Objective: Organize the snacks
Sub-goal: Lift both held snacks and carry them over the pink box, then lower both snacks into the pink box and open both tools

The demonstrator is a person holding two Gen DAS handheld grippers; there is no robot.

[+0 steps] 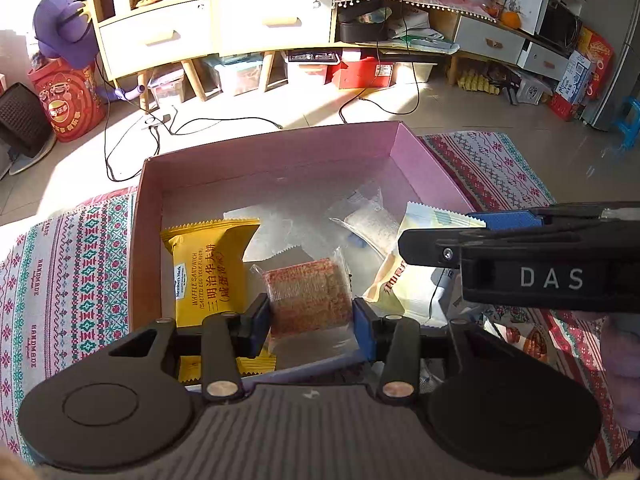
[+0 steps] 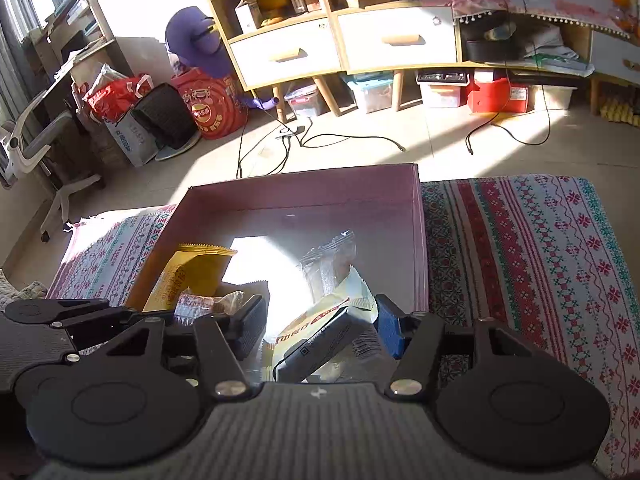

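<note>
A pink open box stands on the patterned tablecloth. My left gripper is shut on a clear-wrapped reddish-brown snack bar, held low over the box's near side. Inside the box lie a yellow waffle sandwich packet and clear-wrapped snacks. My right gripper is shut on a cream packet with a dark panel, just above the near right corner of the pink box. In the left wrist view the right gripper comes in from the right with the cream packet.
The tablecloth stretches to the right of the box, with a narrower strip to its left. Beyond the table's far edge are the floor with loose cables and a wooden cabinet with white drawers.
</note>
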